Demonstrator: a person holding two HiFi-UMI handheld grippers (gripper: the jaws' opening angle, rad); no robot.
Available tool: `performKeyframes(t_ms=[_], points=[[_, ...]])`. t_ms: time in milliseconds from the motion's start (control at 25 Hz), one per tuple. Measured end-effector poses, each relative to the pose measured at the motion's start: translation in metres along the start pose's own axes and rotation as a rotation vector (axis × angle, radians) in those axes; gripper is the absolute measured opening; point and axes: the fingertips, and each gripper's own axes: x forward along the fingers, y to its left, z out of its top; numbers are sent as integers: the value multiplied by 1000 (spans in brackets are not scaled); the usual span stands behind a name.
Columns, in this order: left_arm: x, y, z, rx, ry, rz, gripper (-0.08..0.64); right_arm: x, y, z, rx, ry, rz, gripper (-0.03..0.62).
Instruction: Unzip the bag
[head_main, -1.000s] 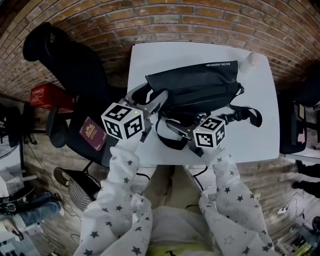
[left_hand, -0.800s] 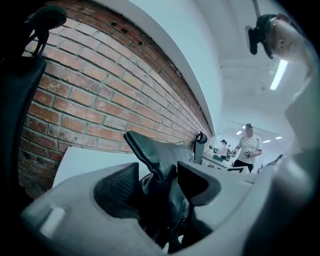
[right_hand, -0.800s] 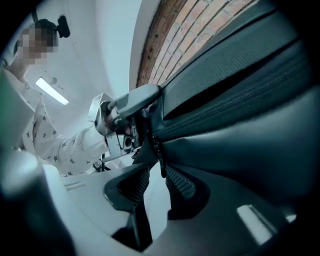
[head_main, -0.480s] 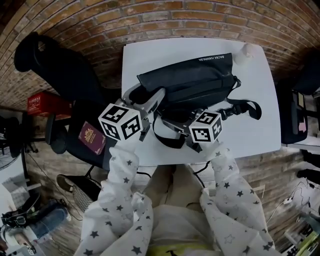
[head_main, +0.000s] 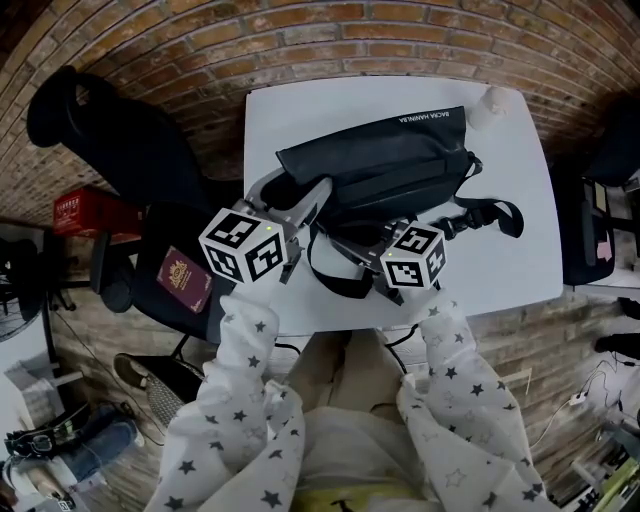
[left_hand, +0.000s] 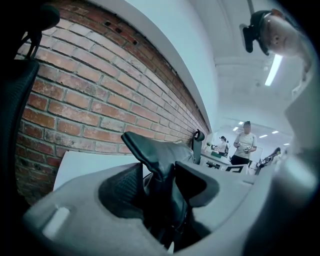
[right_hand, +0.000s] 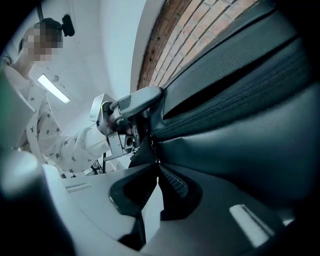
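A black bag (head_main: 390, 160) lies across the white table (head_main: 500, 250). My left gripper (head_main: 312, 200) is at the bag's left end. In the left gripper view its jaws (left_hand: 160, 185) are closing, and the bunched end of the bag (left_hand: 150, 150) is pinched between the pads. My right gripper (head_main: 345, 250) is at the bag's near side. In the right gripper view its jaws (right_hand: 157, 172) are closing to a point on the zipper pull (right_hand: 154, 150), at the left end of the zipper (right_hand: 225, 107). The left gripper (right_hand: 125, 107) shows behind it.
The bag's strap (head_main: 490, 215) loops out to the right on the table. A small white object (head_main: 490, 105) sits at the far right corner. A black office chair (head_main: 110, 130) stands left of the table, with a dark red booklet (head_main: 185, 275) on its seat. People (left_hand: 245, 145) stand far off.
The right gripper's jaws have come together at the bag's near side. Both grippers and the bag otherwise keep their places; the head camera shifted slightly.
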Motion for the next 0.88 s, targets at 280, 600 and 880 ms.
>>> performKeyframes(t_ms=[280,600,880], points=[[-1,3,-1,11,0,2,198,-9,-4,2,-9,8,-43,17],[-3,4,-3,14,-2,6,193,-22,-6,6,-38,48,-81,15],[-3,3,-5,13,-8,23,193,-33,-8,8,-64,84,-86,15]])
